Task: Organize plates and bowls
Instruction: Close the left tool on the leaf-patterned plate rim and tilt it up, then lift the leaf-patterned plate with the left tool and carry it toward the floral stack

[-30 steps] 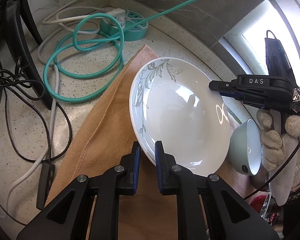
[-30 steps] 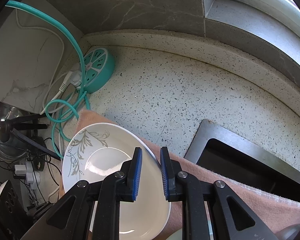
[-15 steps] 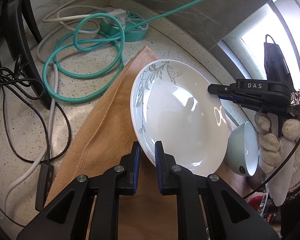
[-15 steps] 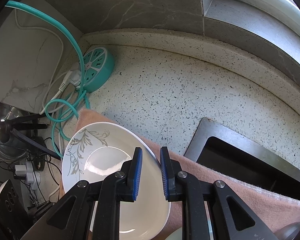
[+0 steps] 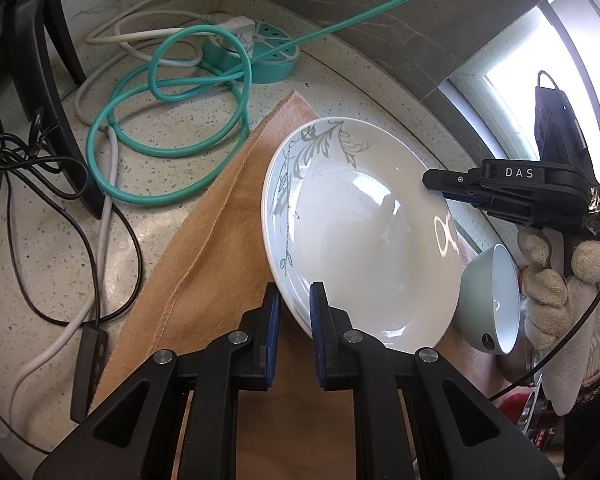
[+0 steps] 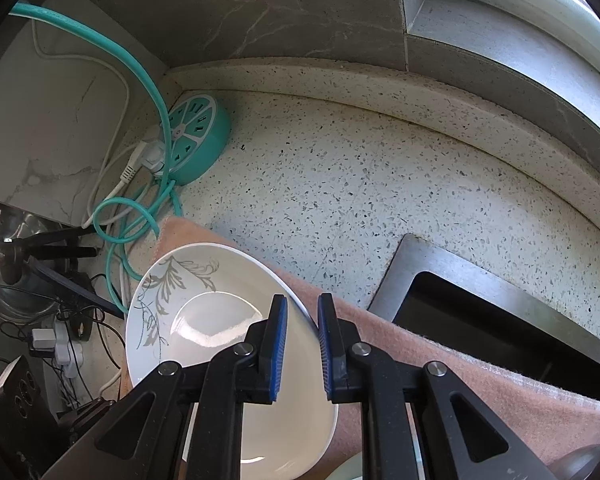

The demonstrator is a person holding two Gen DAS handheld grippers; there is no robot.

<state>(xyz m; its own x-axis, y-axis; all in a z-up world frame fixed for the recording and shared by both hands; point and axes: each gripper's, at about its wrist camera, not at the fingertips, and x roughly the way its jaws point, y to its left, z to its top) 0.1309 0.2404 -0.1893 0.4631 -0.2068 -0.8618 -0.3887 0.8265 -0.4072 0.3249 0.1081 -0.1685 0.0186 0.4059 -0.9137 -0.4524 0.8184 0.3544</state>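
Note:
A white plate (image 5: 364, 248) with a grey leaf pattern hangs tilted over an orange cloth (image 5: 220, 264), held from two sides. My left gripper (image 5: 294, 294) is shut on its near rim. My right gripper (image 6: 302, 306) is shut on the opposite rim, and the left wrist view shows that gripper (image 5: 434, 180) coming in from the right in a gloved hand (image 5: 556, 288). The plate (image 6: 204, 320) fills the lower left of the right wrist view. A pale green bowl (image 5: 490, 304) lies on its side just beyond the plate's right edge.
A teal round power strip (image 5: 256, 52) with coiled teal cable (image 5: 168, 128) and white and black cords lies at the back left of the speckled counter (image 6: 360, 184). A steel sink (image 6: 480, 312) opens to the right of the cloth (image 6: 440, 364). Black tripod legs (image 5: 48, 80) stand at the left.

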